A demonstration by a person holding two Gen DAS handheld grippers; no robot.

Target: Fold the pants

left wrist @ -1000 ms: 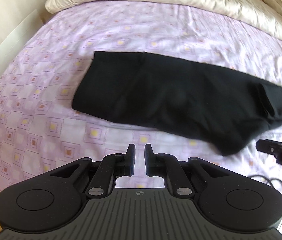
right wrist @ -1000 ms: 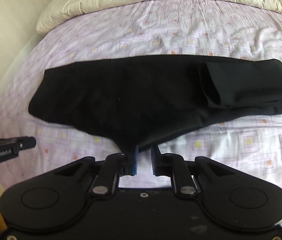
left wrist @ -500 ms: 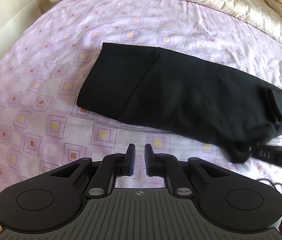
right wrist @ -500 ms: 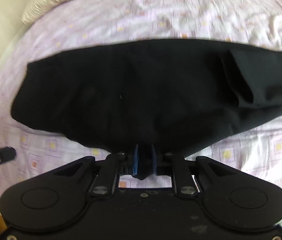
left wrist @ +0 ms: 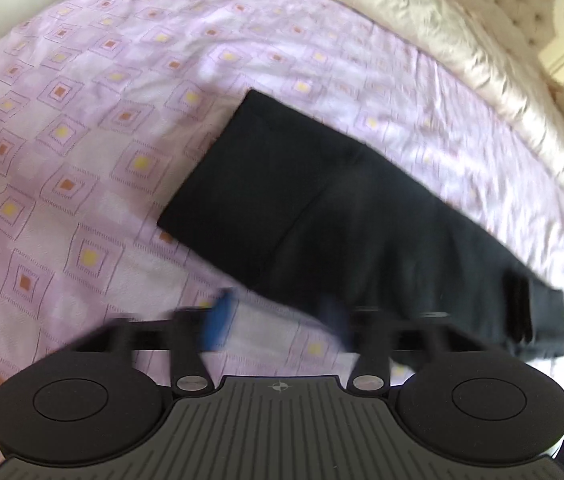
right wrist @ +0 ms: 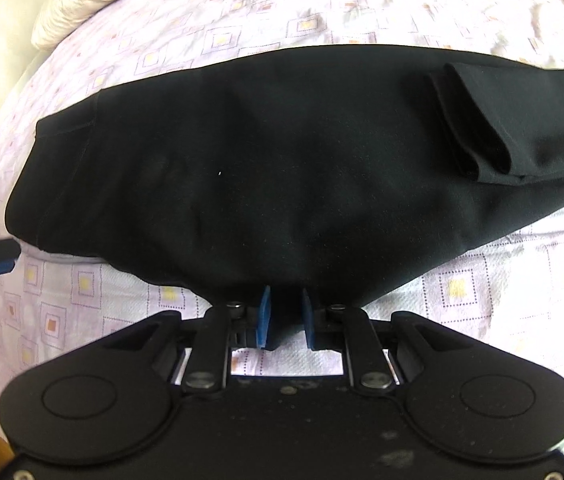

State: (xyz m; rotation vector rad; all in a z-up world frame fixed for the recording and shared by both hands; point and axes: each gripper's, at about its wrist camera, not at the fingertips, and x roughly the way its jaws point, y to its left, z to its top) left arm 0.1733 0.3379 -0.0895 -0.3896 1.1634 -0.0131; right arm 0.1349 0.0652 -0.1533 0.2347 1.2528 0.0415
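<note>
On the patterned sheet (right wrist: pixel 242 20), the right gripper (right wrist: pixel 284 318) pinches smooth black pants (right wrist: pixel 282 160).

Black tongs (right wrist: pixel 284 318) with blue pads (right wrist: pixel 264 316) and silver screws.

Black pants (right wrist: pixel 282 168) stretch across the middle of the bed (left wrist: pixel 62 128), blocking a straight pass from near edge to far. Sheet lies open toward the left edge and in a strip along the near edge. A folded cuff (right wrist: pixel 478 120) bulges on the right end. Bunched cream duvet (left wrist: pixel 462 52) walls off the far side, headboard (left wrist: pixel 554 12) behind it.
</note>
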